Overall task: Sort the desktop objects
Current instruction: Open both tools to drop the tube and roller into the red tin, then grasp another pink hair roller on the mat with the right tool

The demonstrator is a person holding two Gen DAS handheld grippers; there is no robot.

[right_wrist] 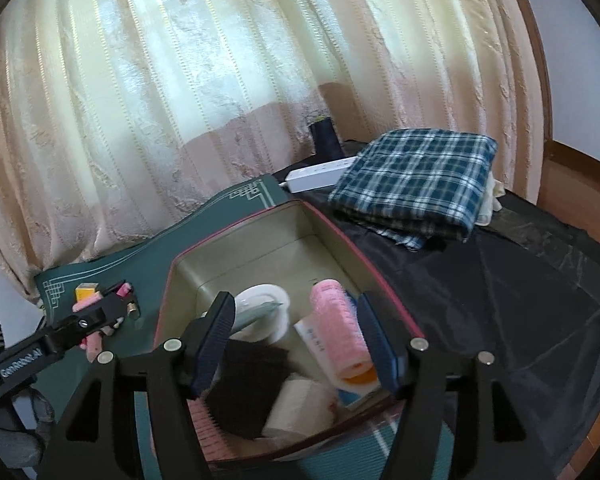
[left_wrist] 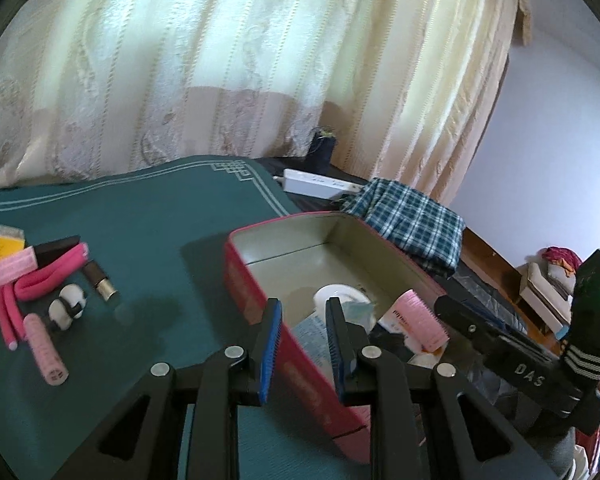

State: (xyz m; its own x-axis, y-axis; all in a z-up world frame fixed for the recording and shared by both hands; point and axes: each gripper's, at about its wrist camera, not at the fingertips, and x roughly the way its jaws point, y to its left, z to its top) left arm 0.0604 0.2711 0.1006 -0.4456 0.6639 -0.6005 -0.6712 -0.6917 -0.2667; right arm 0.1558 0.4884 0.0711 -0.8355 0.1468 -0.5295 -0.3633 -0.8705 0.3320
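A red tin box (left_wrist: pixel 240 268) with a cream inside stands open on the teal mat (left_wrist: pixel 140 220). My left gripper (left_wrist: pixel 304 304) is open and straddles the box's near wall, one finger outside and one inside. My right gripper (right_wrist: pixel 296 300) is open over the box (right_wrist: pixel 172 280). A pink hair roller (right_wrist: pixel 340 328) lies in the box against the right finger, not pinched. A white tape roll (right_wrist: pixel 278 300), a black pad (right_wrist: pixel 252 384) and a white roll (right_wrist: pixel 300 400) also lie inside. To the left on the mat are pink foam rollers (left_wrist: pixel 48 276), a small pink roller (left_wrist: pixel 46 352), a panda figure (left_wrist: pixel 66 308) and a lipstick (left_wrist: pixel 100 280).
A folded plaid cloth (right_wrist: pixel 416 176) and a white power strip (right_wrist: pixel 320 172) lie behind the box on a black sheet (right_wrist: pixel 500 300). A dark cup (right_wrist: pixel 326 136) stands by the curtain. A yellow item (left_wrist: pixel 8 244) lies at the mat's left.
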